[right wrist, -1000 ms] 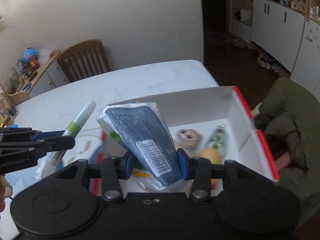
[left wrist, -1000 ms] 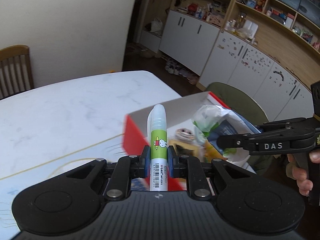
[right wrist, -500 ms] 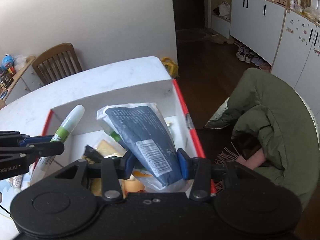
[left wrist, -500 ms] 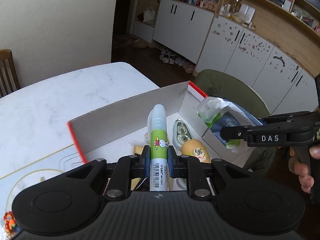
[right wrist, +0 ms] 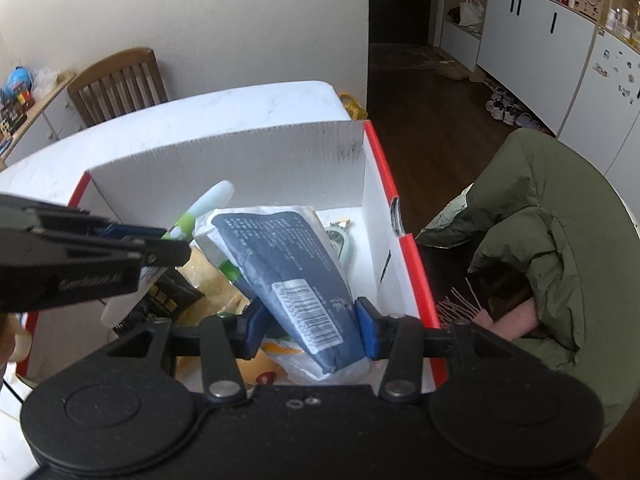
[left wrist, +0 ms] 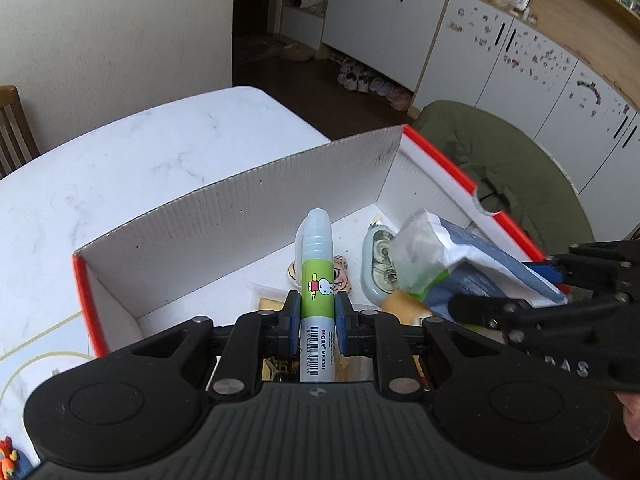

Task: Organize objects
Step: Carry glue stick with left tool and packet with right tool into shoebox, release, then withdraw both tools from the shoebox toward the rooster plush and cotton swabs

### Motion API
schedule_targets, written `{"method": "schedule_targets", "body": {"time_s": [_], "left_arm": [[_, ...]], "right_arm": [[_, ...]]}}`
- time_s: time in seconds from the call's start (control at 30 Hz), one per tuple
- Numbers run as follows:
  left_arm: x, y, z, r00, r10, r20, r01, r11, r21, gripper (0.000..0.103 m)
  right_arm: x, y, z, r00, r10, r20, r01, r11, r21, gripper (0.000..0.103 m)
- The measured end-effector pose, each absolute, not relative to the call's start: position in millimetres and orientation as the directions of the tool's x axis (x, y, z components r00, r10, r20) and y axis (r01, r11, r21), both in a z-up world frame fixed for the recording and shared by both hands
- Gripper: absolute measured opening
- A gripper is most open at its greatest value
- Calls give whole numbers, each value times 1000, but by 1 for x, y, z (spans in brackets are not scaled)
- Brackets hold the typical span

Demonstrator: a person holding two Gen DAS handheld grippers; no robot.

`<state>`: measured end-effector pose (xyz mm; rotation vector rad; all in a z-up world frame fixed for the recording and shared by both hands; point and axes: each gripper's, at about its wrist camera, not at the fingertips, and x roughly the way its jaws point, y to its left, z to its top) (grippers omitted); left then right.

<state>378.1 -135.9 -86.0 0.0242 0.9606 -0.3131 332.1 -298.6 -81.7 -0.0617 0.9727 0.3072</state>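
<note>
My left gripper [left wrist: 317, 322] is shut on a green and white glue pen [left wrist: 317, 272], held upright over the open red and white cardboard box [left wrist: 248, 204]. My right gripper [right wrist: 310, 330] is shut on a dark blue and white packet [right wrist: 288, 264], held over the box's right half [right wrist: 400, 256]. The packet also shows in the left wrist view [left wrist: 460, 268], and the pen shows in the right wrist view [right wrist: 204, 208]. Both grippers hang side by side above the box. Inside lie a grey tape dispenser [left wrist: 378, 264], a small face figure [left wrist: 340, 280] and yellowish items.
The box stands on a white marble table [left wrist: 120, 168] near its right edge. A green coat on a chair [right wrist: 532, 240] is to the right of the box. A wooden chair [right wrist: 120, 84] stands at the table's far side. White cabinets [left wrist: 480, 60] line the far wall.
Both grippers have moved over the box and lower toward it, each keeping its object. The box's far wall now fills more of both views.
</note>
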Motion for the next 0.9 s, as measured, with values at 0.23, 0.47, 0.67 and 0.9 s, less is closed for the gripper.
{"method": "schedule_targets", "body": {"time_s": [0.23, 0.47, 0.67, 0.9], "left_arm": [[386, -144, -102, 494, -228, -839, 287, 954, -91, 17], [384, -156, -110, 471, -221, -854, 330, 942, -62, 17], [381, -161, -112, 446, -222, -867, 349, 935, -60, 17], [373, -159, -112, 437, -236, -868, 347, 935, -79, 18]], "right_arm": [[328, -299, -84, 531, 219, -819, -314, 948, 49, 49], [323, -299, -81, 553, 205, -808, -345, 939, 2, 49], [320, -304, -77, 567, 214, -796, -342, 940, 9, 57], [315, -310, -70, 581, 215, -785, -330, 944, 14, 61]]}}
